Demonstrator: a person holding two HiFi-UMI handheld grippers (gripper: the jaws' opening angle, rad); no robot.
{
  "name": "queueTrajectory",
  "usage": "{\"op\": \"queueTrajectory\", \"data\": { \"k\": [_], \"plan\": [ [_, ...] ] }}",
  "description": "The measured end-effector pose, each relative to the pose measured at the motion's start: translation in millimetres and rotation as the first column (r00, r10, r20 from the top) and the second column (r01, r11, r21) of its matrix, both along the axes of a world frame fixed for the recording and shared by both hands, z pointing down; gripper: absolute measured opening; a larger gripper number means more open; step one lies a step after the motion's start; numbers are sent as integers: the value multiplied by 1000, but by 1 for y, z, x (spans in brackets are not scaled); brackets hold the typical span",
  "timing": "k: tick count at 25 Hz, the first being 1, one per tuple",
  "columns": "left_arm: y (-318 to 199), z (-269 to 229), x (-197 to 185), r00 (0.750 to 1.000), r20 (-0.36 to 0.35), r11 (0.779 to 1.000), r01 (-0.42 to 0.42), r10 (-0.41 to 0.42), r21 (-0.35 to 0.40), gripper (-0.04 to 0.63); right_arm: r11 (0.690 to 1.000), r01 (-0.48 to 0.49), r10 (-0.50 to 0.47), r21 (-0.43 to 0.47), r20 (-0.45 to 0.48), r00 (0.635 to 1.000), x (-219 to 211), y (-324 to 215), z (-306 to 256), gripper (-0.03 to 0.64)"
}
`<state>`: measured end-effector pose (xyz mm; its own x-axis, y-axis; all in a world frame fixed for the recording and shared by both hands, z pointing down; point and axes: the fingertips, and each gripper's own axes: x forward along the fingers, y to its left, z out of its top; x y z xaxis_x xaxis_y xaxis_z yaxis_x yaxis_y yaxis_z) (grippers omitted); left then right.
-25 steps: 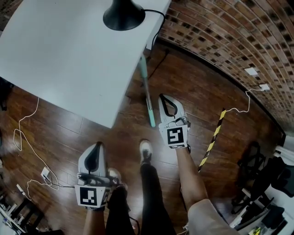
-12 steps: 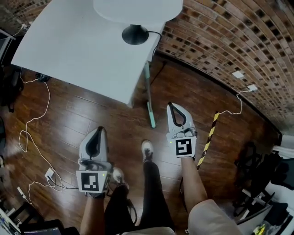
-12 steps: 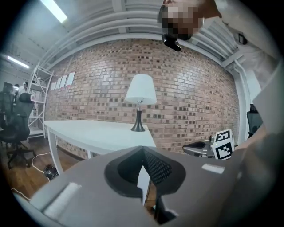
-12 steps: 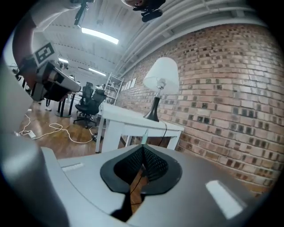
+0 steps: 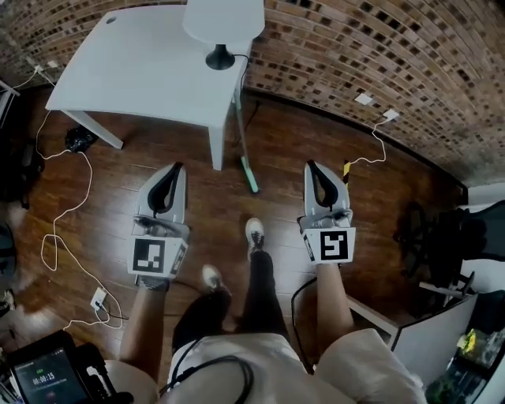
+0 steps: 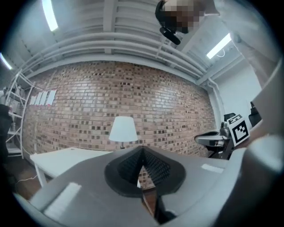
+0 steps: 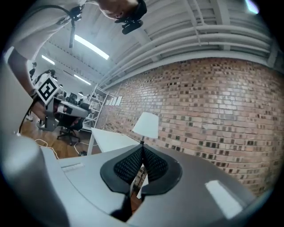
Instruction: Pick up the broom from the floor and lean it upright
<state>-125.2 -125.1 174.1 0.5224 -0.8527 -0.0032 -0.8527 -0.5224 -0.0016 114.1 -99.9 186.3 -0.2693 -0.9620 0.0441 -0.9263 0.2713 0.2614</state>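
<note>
Broom [image 5: 243, 146] off floor, propped slantwise against right edge of white worktop [image 5: 134, 71], upper centre of head view. Teal handle end points toward person's shoes; far end lost behind worktop edge. Edge serves as rest, so task looks essentially done. Left tool [image 5: 175, 168] and right tool [image 5: 310, 166] both closed, nothing between jaws, held level either side of broom, well apart from it. Open floor [image 5: 280, 154] ahead. Brick wall [image 5: 379, 55] close behind, cables [image 5: 67, 213] at left, lamp [image 5: 223, 24] near resting edge.
</note>
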Motion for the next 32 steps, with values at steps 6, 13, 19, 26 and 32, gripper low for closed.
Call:
{"op": "queueTrajectory", "data": {
  "k": [6,13,19,26,32],
  "plan": [
    [53,-68,-18,999,-18,997,-36,37,68,2,998,-49,49,45,-9,999,-4,74,-77,12],
    [103,-126,-8,998,-6,991,-53,54,119,2,991,-54,46,120,68,997,-4,126,-150,12],
    [134,-151,0,1000,-6,988,5,-4,156,2,988,-64,45,139,137,990,6,158,-181,12],
    [157,-139,-2,999,-15,991,43,-41,129,2,987,-105,87,119,150,985,17,184,-171,12],
    [159,-136,-7,1000,-7,993,14,-13,116,2,984,-129,112,123,136,984,18,194,-171,12]
  ]
}}
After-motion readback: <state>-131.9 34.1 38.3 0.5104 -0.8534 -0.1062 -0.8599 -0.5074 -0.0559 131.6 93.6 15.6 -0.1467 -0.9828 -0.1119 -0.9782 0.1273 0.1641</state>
